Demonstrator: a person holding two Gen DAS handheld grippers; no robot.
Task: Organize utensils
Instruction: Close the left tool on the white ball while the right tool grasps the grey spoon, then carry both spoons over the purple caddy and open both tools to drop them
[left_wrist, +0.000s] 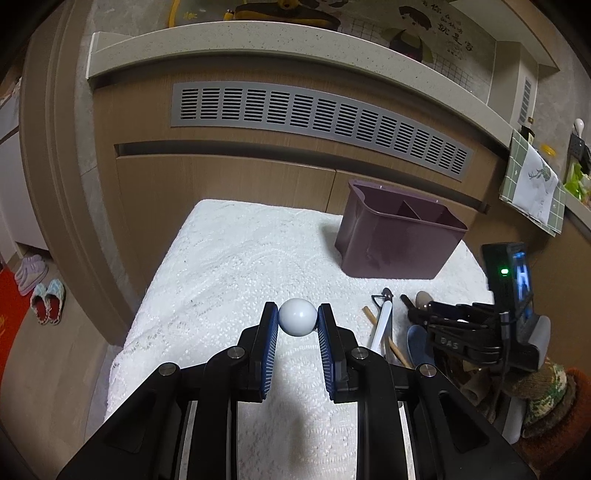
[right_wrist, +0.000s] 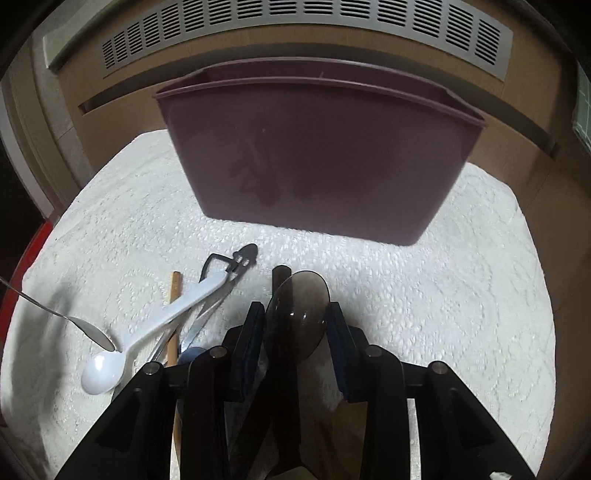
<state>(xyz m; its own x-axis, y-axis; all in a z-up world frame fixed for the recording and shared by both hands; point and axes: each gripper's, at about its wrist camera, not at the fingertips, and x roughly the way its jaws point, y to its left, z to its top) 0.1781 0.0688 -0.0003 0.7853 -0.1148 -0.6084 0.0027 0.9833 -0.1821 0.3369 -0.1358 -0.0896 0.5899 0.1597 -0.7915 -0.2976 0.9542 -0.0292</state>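
My left gripper (left_wrist: 297, 320) is shut on a round white utensil end (left_wrist: 297, 316) and holds it above the white tablecloth (left_wrist: 221, 266). The rest of that utensil is hidden. My right gripper (right_wrist: 297, 314) is shut on a dark translucent spoon (right_wrist: 298, 314), pinching its bowl just above the cloth. A purple utensil caddy (right_wrist: 317, 155) with dividers stands behind it, also in the left wrist view (left_wrist: 399, 236). A white plastic spoon (right_wrist: 147, 332), a metal spoon (right_wrist: 88, 330), a wooden chopstick (right_wrist: 173, 314) and a black-tipped peeler (right_wrist: 236, 262) lie in a pile to the left.
A wooden cabinet with a grey vent (left_wrist: 321, 125) stands behind the table. Slippers (left_wrist: 48, 302) lie on the floor at the left. The right gripper body (left_wrist: 487, 325) shows in the left wrist view over the utensil pile.
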